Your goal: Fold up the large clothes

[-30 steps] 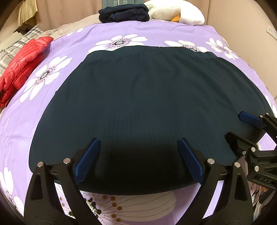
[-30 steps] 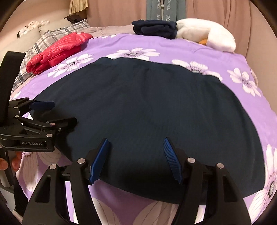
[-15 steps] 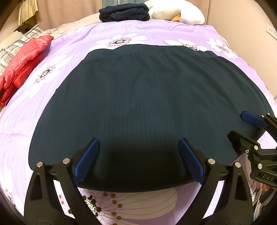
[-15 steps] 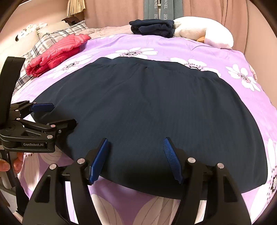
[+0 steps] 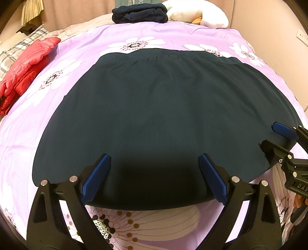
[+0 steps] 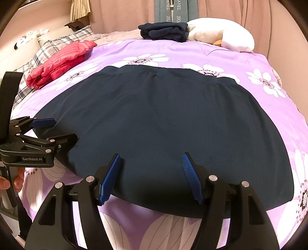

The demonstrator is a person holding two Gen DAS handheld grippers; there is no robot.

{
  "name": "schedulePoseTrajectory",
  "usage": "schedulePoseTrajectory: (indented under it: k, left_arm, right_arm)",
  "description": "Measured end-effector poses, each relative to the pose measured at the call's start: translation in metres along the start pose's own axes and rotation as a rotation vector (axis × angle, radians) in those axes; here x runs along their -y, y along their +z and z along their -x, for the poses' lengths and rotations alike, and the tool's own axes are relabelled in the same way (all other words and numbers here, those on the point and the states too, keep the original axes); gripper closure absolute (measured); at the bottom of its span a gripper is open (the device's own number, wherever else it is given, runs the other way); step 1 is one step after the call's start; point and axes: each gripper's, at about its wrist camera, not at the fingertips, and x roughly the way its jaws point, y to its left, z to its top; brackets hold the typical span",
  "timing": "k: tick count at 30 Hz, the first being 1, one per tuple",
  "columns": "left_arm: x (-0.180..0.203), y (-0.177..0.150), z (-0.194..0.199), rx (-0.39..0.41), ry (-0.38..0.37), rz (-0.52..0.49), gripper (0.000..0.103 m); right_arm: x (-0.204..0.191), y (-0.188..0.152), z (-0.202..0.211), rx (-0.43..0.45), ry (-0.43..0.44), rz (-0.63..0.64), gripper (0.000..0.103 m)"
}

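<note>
A large dark navy skirt [image 5: 154,107] [image 6: 159,123] lies spread flat on the purple flowered bedspread [image 5: 34,107], waistband at the far side, hem nearest me. My left gripper [image 5: 154,159] stands open over the near hem, left of the middle, nothing between its blue pads. My right gripper [image 6: 151,156] is open too, over the hem further right. In the left wrist view the right gripper [image 5: 268,133] shows at the right edge, over the skirt's near right corner. In the right wrist view the left gripper [image 6: 63,128] shows at the left, over the near left corner.
A red puffer jacket [image 5: 25,65] [image 6: 59,61] lies at the far left by a plaid pillow [image 6: 50,46]. A folded dark garment [image 5: 139,13] [image 6: 164,31] and a white plush toy [image 6: 221,33] sit at the far end. Fingers of a hand [image 6: 11,182] show at the lower left.
Both grippers stay open over the hem. The views have tilted slightly, so the skirt and bed sit a little lower in frame; the skirt itself has not shifted.
</note>
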Motion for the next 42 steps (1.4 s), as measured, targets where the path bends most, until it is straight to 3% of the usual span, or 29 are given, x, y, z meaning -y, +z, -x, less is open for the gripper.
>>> schedulePoseTrajectory:
  k: [42]
  left_arm:
    - [-0.042,-0.009,0.007,-0.015,0.068,0.093,0.002]
  right_arm:
    - [0.028,-0.007,0.020,0.033,-0.057,-0.075,0.037]
